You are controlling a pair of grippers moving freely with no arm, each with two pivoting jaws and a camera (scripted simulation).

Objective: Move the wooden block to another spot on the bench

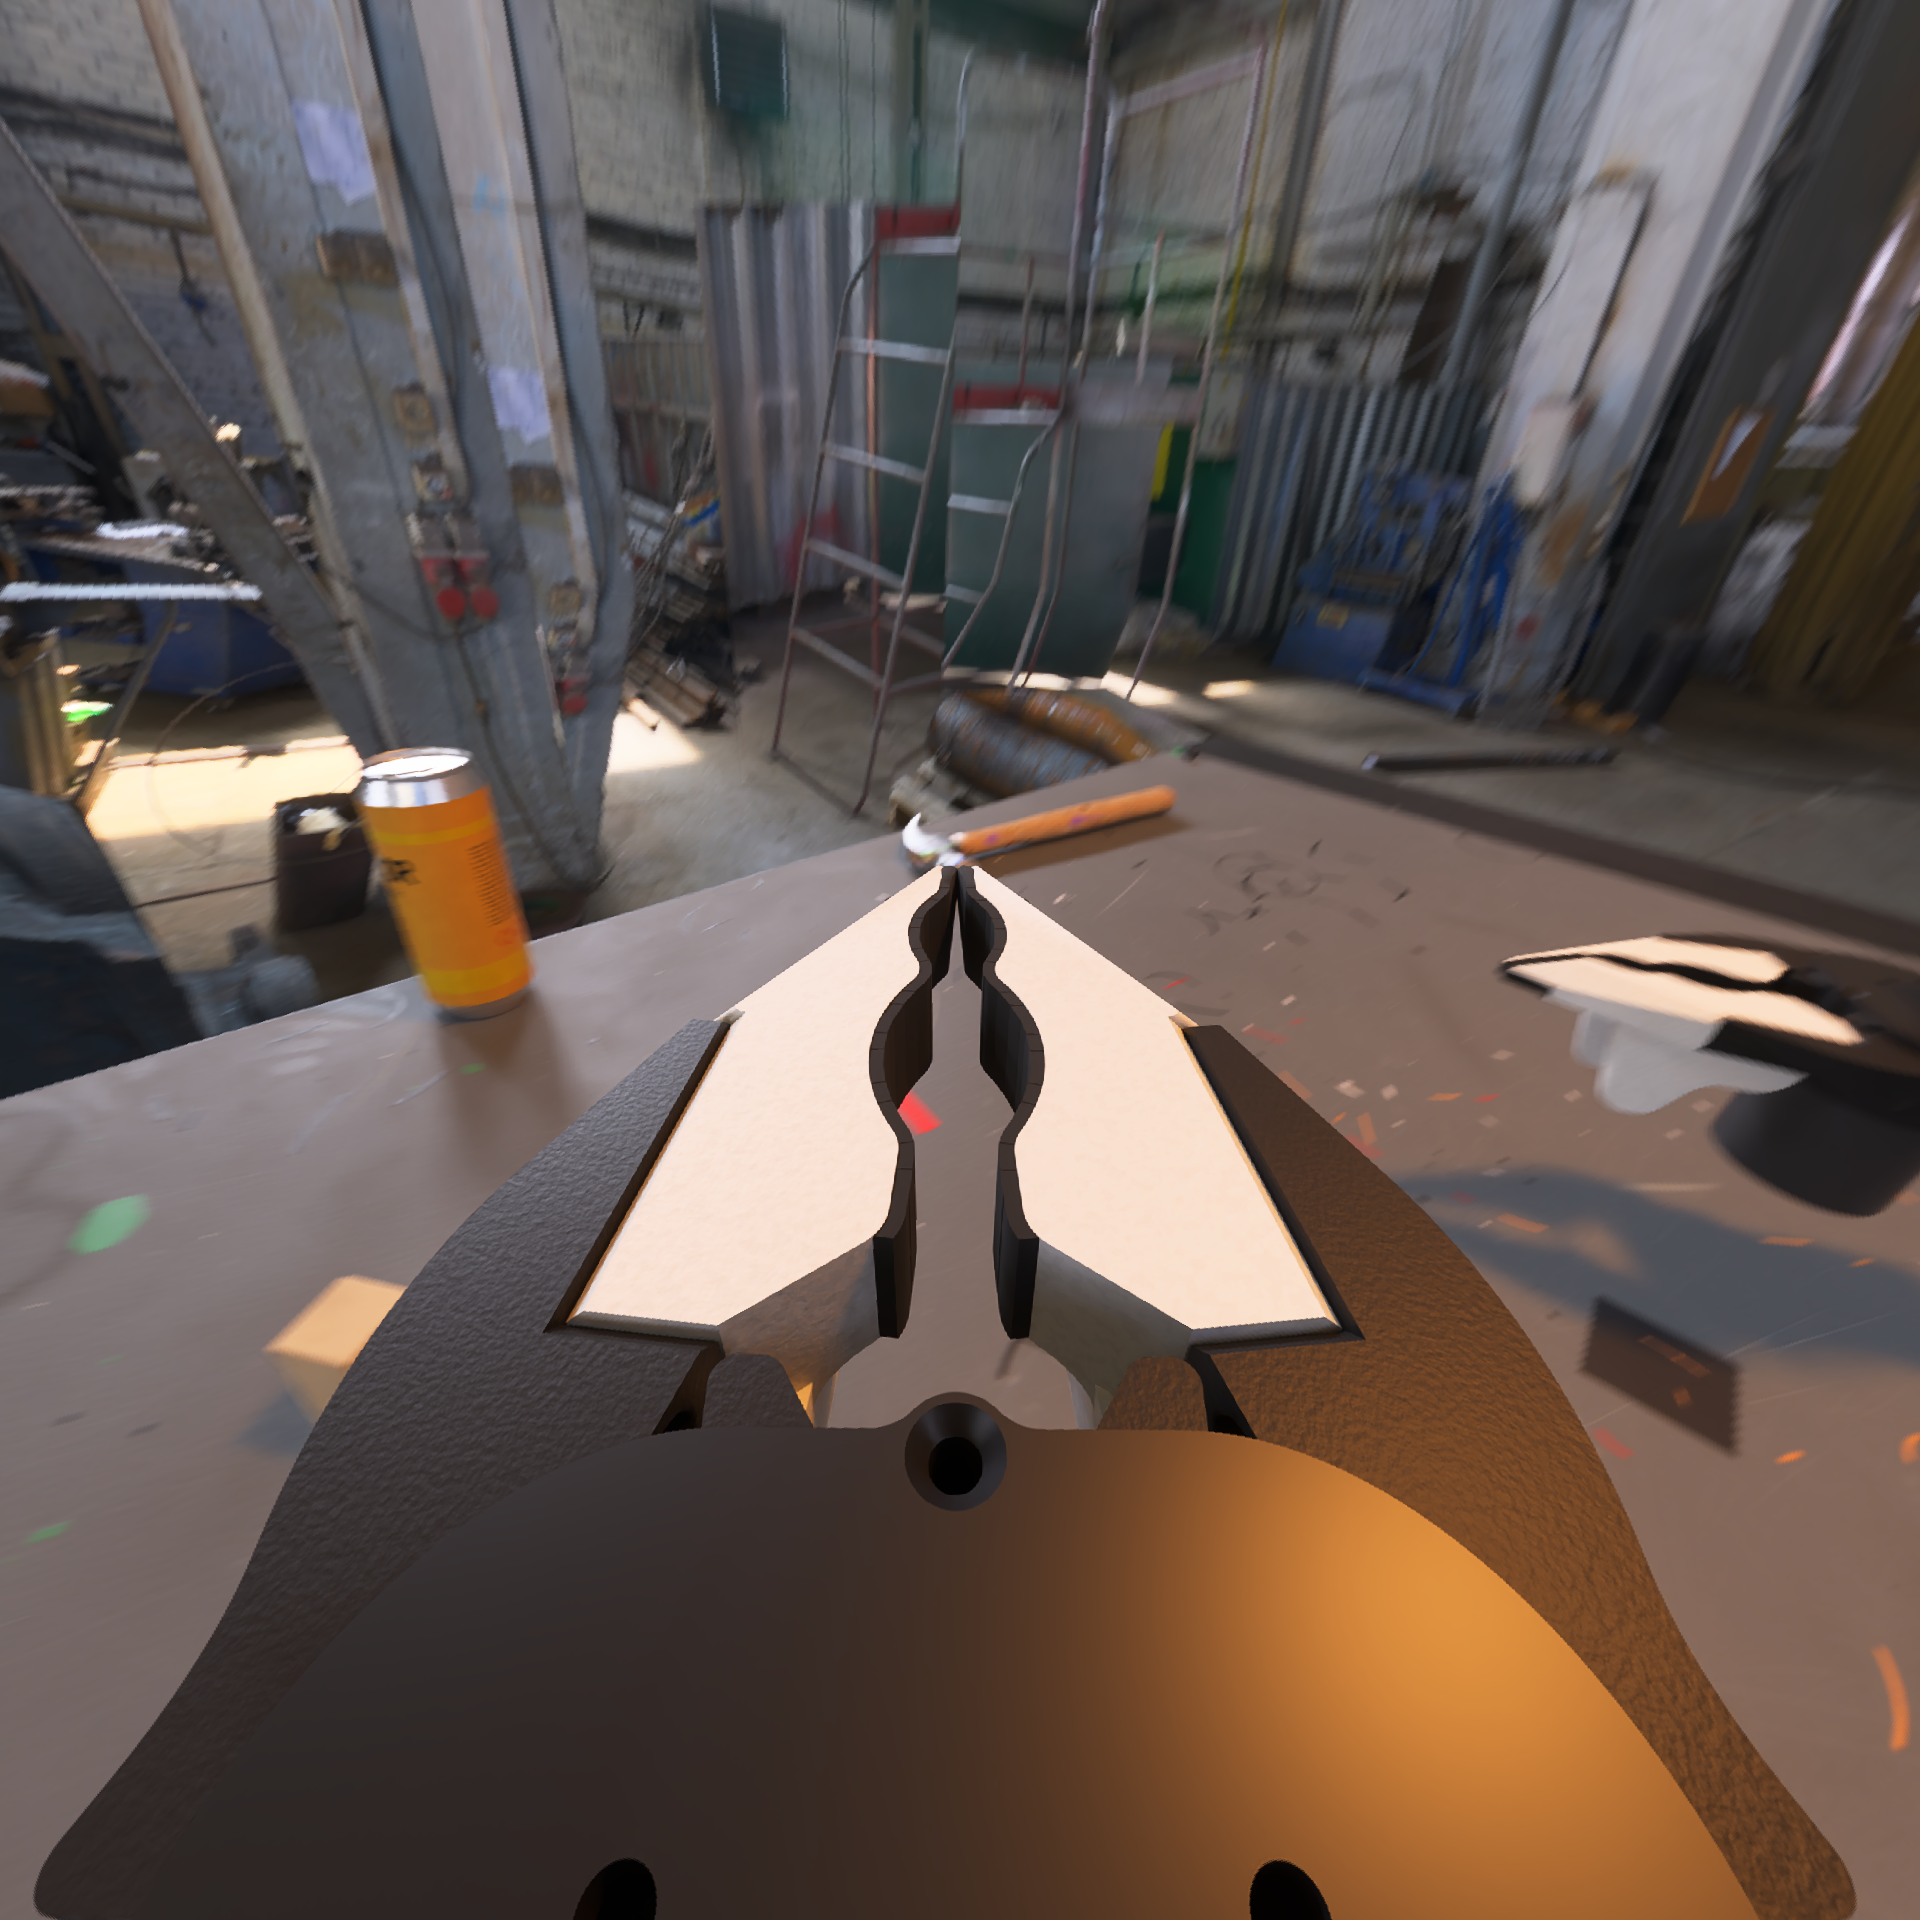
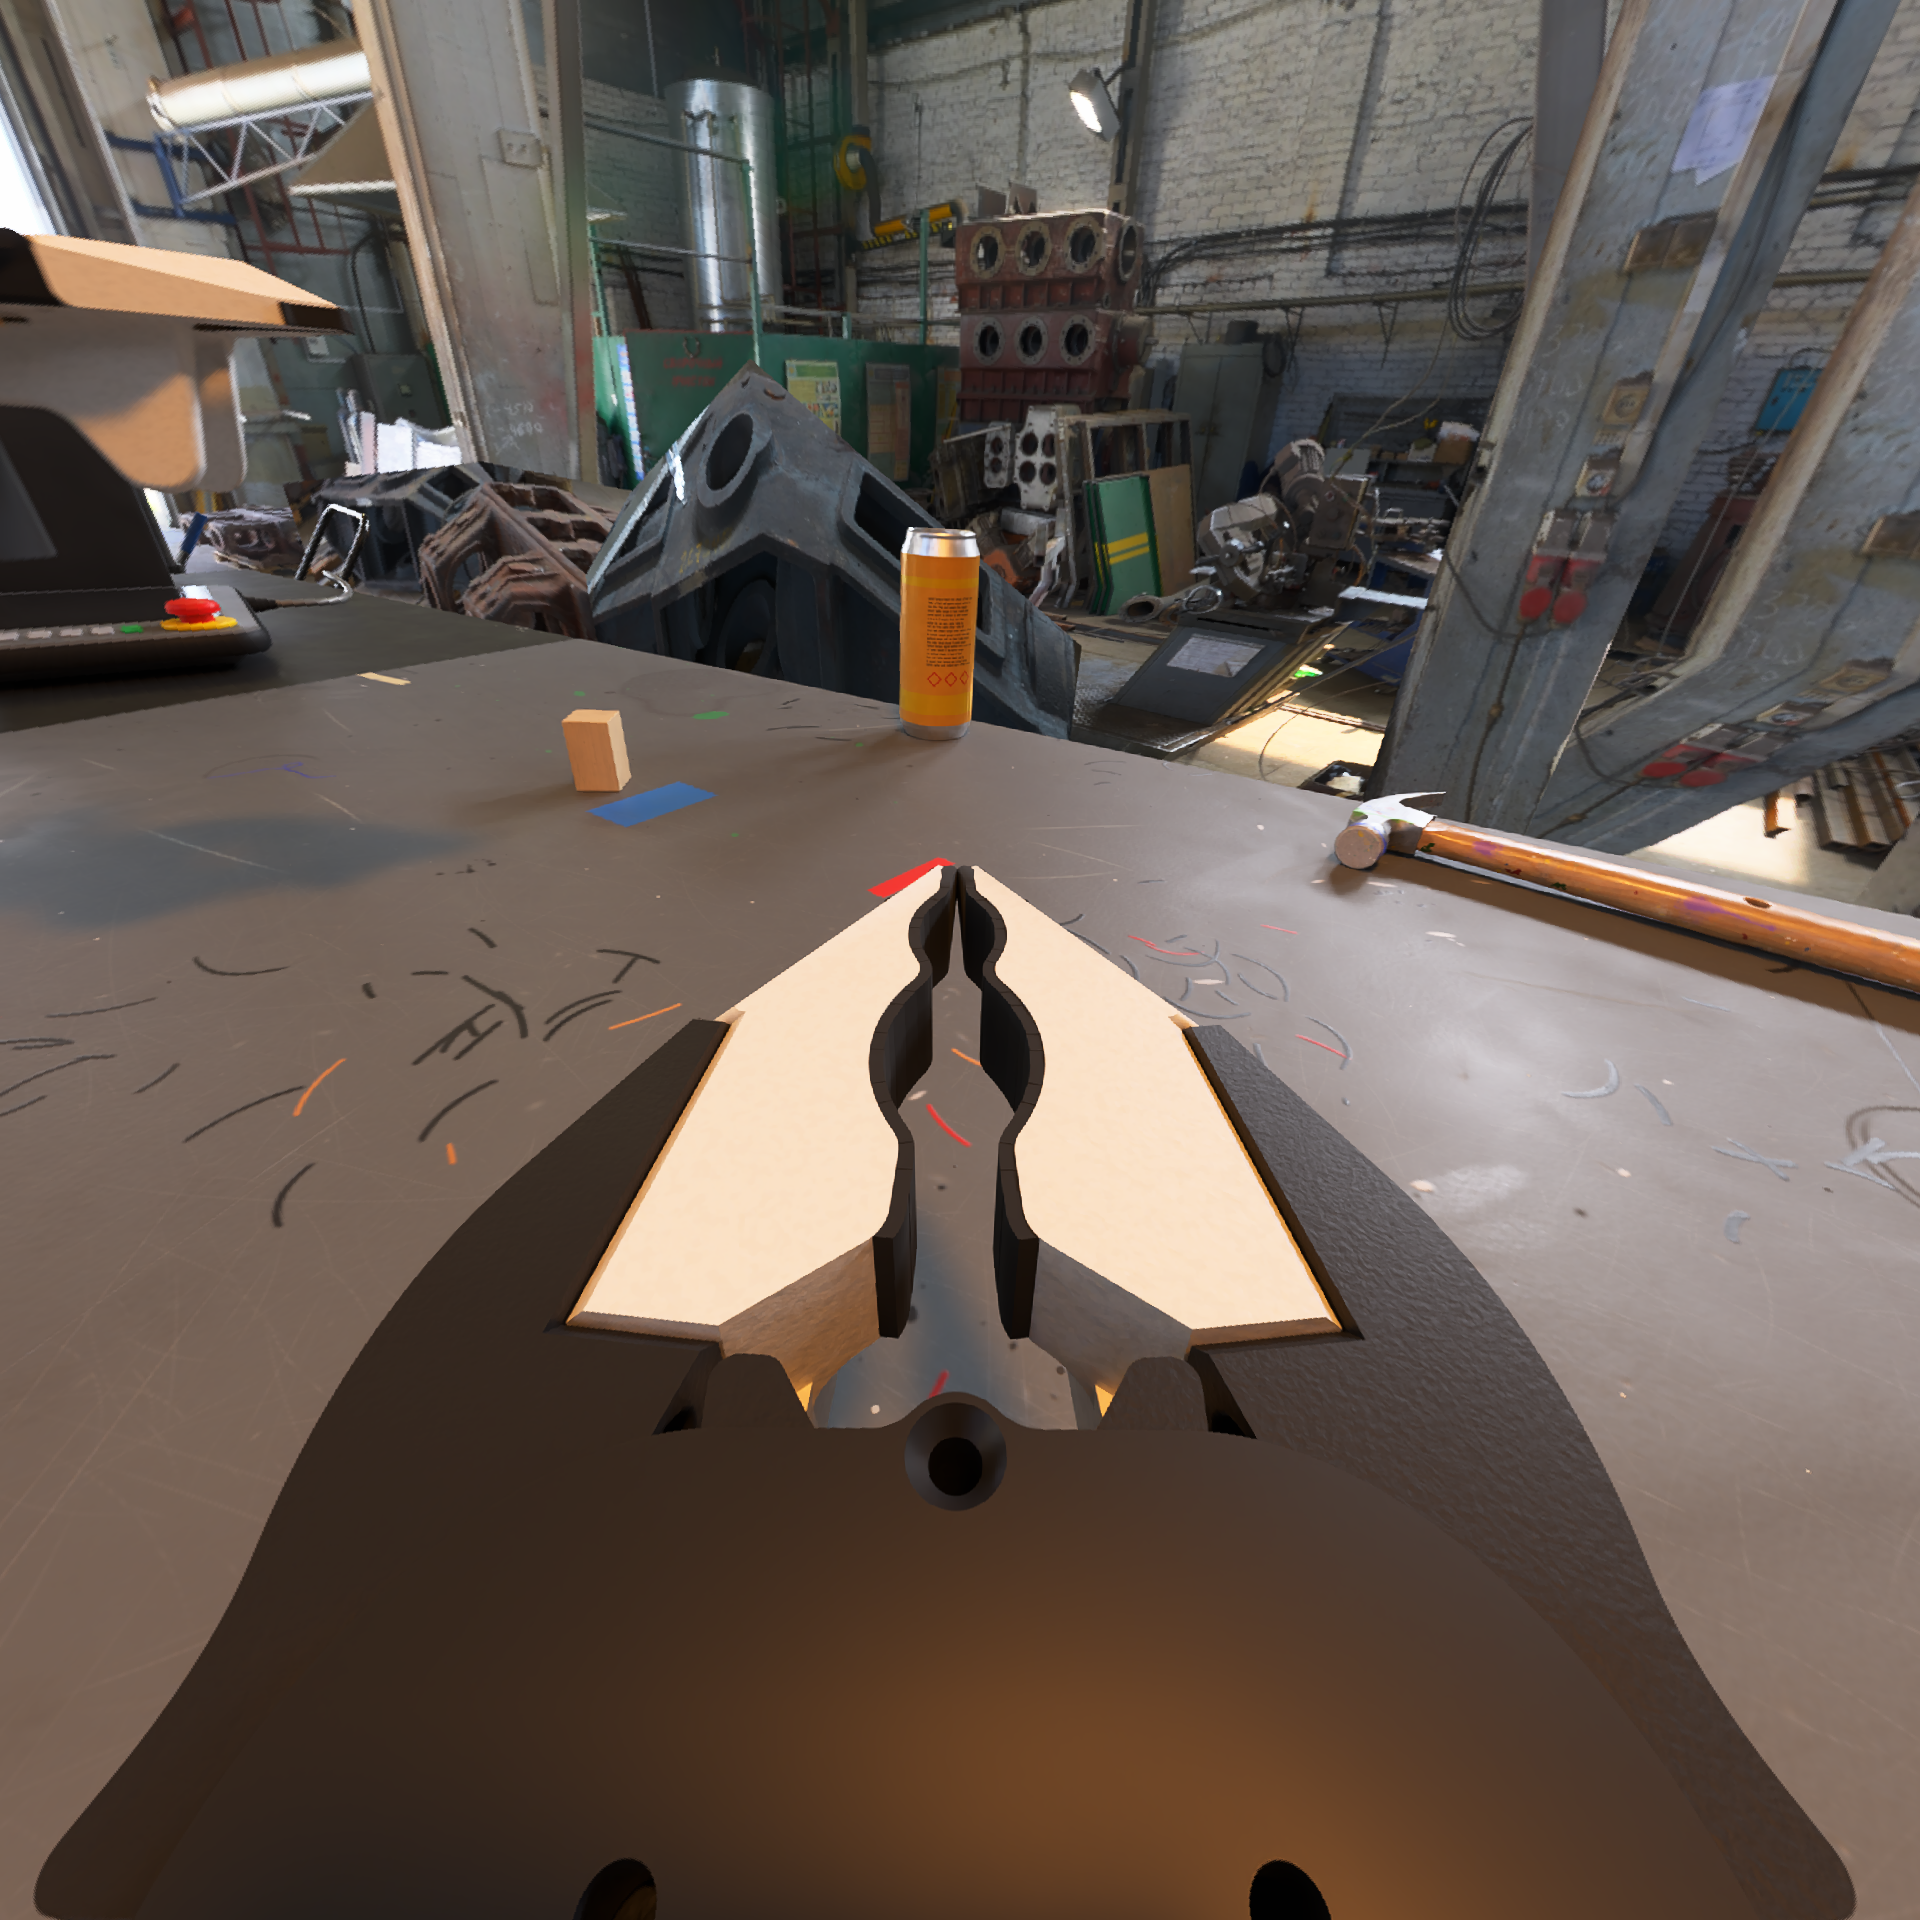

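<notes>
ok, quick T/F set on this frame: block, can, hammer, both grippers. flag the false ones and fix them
1. The wooden block sits on the bench, held by neither gripper. True.
2. The orange can lies on its side. False: it stands upright near the bench edge.
3. The right gripper is shut on nothing. True.
4. The hammer rests on top of the block. False: it lies on the bench, well apart from the block.
5. The left gripper grips the can. False: its fingertips meet on nothing, and the can stands off to its left.
</notes>
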